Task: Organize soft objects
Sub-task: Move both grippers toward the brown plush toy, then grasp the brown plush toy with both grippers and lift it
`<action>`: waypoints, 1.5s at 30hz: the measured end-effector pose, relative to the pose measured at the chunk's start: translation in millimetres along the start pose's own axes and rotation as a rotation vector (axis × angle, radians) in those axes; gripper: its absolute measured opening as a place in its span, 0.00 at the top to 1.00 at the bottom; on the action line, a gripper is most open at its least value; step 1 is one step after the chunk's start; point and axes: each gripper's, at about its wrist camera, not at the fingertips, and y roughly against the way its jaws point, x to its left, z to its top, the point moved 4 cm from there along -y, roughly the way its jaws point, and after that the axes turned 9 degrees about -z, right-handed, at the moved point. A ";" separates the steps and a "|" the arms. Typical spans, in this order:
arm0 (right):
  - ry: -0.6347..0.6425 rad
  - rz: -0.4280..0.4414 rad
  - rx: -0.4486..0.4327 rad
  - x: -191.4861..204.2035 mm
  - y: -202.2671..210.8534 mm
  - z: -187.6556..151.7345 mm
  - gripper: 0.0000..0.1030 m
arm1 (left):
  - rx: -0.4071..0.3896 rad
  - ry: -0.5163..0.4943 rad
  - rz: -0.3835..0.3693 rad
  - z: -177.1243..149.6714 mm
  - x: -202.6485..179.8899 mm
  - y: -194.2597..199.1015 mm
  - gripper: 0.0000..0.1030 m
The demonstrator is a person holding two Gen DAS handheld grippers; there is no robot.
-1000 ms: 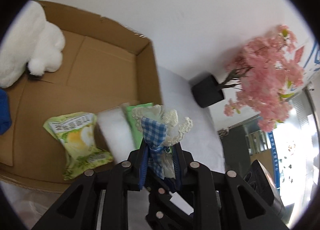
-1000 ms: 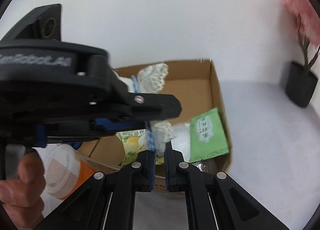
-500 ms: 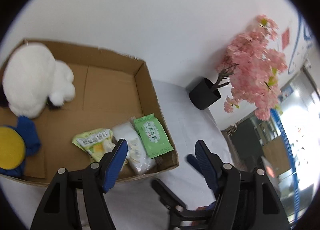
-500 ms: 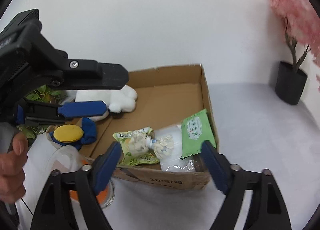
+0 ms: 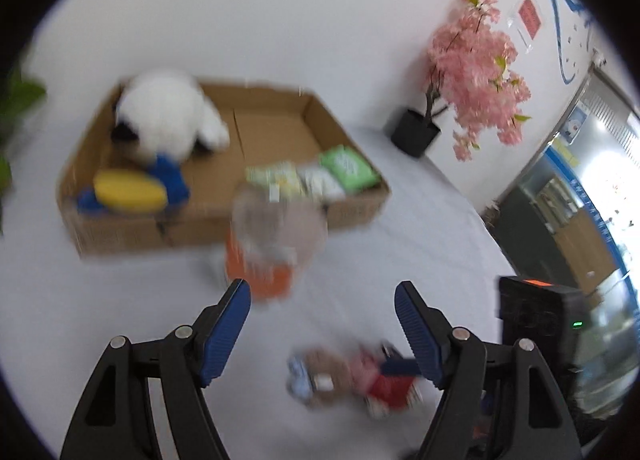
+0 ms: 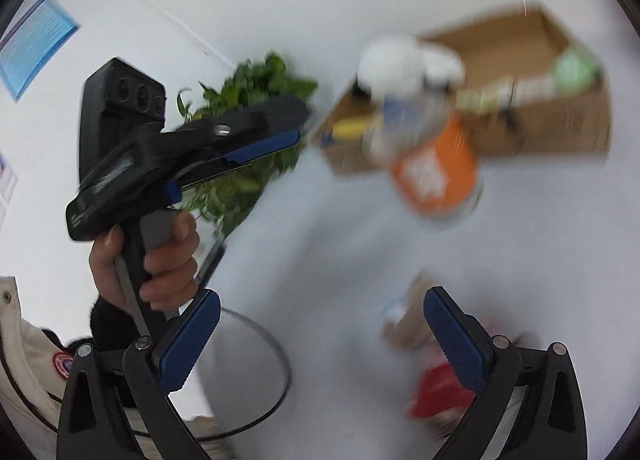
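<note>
A cardboard box (image 5: 360, 211) on the white table holds a white plush (image 5: 168, 119), a blue and yellow soft toy (image 5: 128, 189), and green and white packets (image 5: 312, 177). A small brown toy in red clothes (image 5: 352, 376) lies on the table in front, just below my open left gripper (image 5: 322, 304). My right gripper (image 6: 322, 316) is open and empty; the same toy (image 6: 416, 324) shows blurred by its right finger. The left gripper (image 6: 256, 143) also shows in the right wrist view, held in a hand.
A clear jar with an orange label (image 5: 276, 236) stands in front of the box. A pink blossom tree in a black pot (image 5: 472, 71) stands at the back right. A green plant (image 6: 248, 107) is at the left. A black device (image 5: 536, 320) sits at the right.
Both grippers let go of the lace and blue-check pouch into the box, opened, and pulled back and down toward the table. The brown toy has come into view.
</note>
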 end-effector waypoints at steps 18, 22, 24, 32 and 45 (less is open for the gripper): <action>0.121 -0.532 0.012 -2.1 -44.1 -27.8 0.25 | 0.211 0.300 -0.237 -79.0 46.2 -74.2 0.30; 0.110 -0.541 0.035 -3.5 -57.7 -27.3 0.40 | 0.214 0.306 -0.242 -80.3 48.0 -78.7 0.41; 0.101 -0.566 0.036 -6.1 -60.2 -28.1 0.42 | 0.224 0.303 -0.230 -81.5 49.8 -81.9 0.48; 0.081 -0.637 0.043 -16.2 -68.6 -29.4 0.65 | 0.228 0.258 -0.203 -82.8 48.7 -85.9 0.71; 0.097 -0.653 -0.094 -11.0 -37.0 -20.5 0.73 | 0.167 0.152 -0.193 -56.3 20.5 -76.3 0.75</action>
